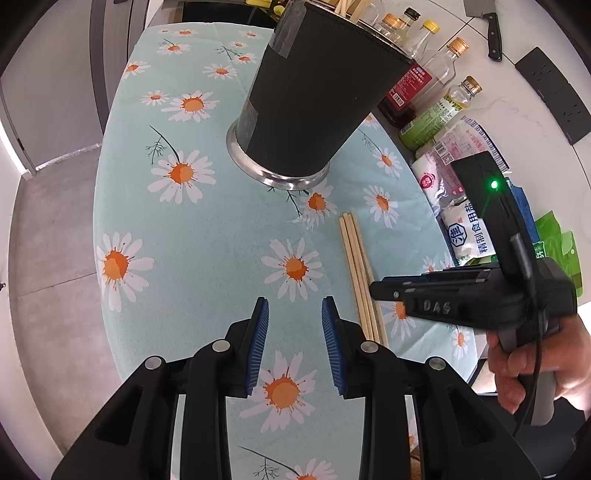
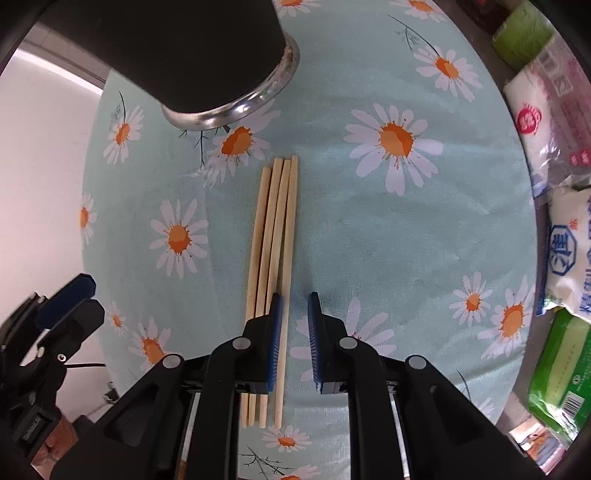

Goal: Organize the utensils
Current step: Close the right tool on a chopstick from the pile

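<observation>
Several wooden chopsticks (image 2: pixel 273 236) lie side by side on the daisy tablecloth (image 2: pixel 388 229); they also show in the left wrist view (image 1: pixel 358 269). A black utensil holder with a steel base (image 1: pixel 314 96) stands beyond them, holding more chopsticks at its top; it shows in the right wrist view (image 2: pixel 192 51). My right gripper (image 2: pixel 294 314) is open low over the near ends of the chopsticks, its left finger above them and one chopstick between the jaws. It shows in the left wrist view (image 1: pixel 384 290). My left gripper (image 1: pixel 294 314) is open and empty above the cloth, left of the chopsticks.
Glass bottles (image 1: pixel 436 62), a green bottle (image 1: pixel 436 118) and bags of salt and seasoning (image 1: pixel 465 225) crowd the counter right of the cloth. A cleaver (image 1: pixel 489 26) lies at the far right. The table's left edge drops to the floor (image 1: pixel 48 229).
</observation>
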The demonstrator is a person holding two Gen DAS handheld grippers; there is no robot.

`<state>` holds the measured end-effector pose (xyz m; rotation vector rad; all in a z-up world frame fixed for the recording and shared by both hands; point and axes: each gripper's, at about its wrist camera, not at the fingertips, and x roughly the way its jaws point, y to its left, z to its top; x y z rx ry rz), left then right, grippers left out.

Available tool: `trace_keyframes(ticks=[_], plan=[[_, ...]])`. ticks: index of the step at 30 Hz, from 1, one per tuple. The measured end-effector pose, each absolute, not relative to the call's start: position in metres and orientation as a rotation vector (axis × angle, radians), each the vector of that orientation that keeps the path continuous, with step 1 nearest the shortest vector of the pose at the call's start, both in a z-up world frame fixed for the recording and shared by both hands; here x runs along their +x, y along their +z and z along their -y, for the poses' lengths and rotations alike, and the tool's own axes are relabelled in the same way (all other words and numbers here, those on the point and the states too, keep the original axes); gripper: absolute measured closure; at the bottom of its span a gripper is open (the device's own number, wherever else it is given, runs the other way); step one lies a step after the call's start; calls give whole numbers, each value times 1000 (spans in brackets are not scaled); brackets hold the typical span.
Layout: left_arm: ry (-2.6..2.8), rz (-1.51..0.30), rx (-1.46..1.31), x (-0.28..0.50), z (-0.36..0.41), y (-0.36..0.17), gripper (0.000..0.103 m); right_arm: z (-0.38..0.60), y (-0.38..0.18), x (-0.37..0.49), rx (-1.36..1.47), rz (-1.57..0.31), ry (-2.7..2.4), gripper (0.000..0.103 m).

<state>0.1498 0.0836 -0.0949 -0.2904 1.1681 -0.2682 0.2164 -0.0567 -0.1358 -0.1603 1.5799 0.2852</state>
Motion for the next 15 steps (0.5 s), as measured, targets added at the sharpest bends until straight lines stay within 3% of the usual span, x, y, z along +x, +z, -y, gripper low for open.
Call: trace_keyframes(ticks=[7, 15], plan=[[-232, -1195, -328, 152, -93, -106, 74, 31, -143, 207, -220, -1570, 239, 85], [-202, -1230, -317, 159, -86, -108, 74, 39, -138, 213, -262, -1579, 239, 97]])
